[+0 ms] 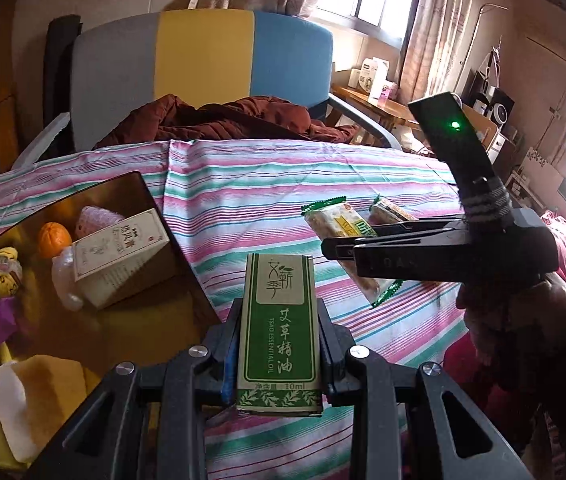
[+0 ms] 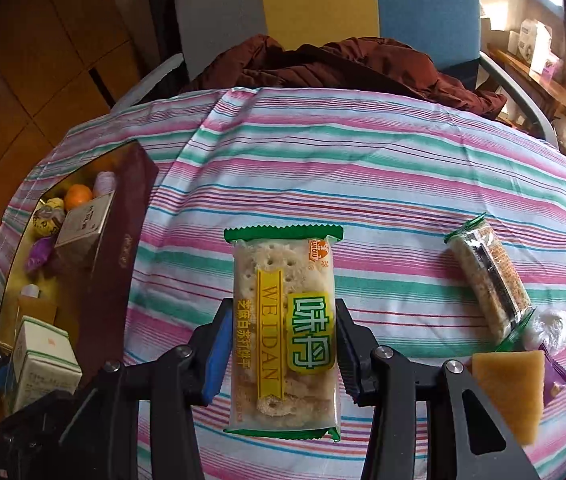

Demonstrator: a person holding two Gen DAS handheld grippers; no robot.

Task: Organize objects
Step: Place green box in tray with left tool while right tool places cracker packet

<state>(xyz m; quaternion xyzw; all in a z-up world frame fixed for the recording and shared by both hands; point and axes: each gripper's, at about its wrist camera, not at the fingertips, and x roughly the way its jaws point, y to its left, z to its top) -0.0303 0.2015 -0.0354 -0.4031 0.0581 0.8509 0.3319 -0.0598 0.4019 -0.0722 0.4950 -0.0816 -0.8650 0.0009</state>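
Observation:
My left gripper [image 1: 279, 320] is shut on a green essential oil box [image 1: 277, 312], which stands upright between the pads above the striped cloth. My right gripper [image 2: 283, 344] is shut on a green-edged cracker packet [image 2: 285, 280], clamped across its lower half. In the left wrist view the right gripper [image 1: 335, 250] reaches in from the right with that cracker packet [image 1: 335, 220] in its jaws. A dark box with a gold lining [image 1: 151, 196] sits at the left, holding an orange [image 1: 54, 239], a white carton [image 1: 119, 254] and wrapped sweets.
On the cloth to the right lie a sesame snack bar [image 2: 487, 280], a yellow block [image 2: 511, 388], a white wrapped sweet [image 2: 549, 326] and a purple packet [image 2: 555, 376]. A chair [image 1: 203, 56] with a brown jacket [image 1: 223, 120] stands behind the table.

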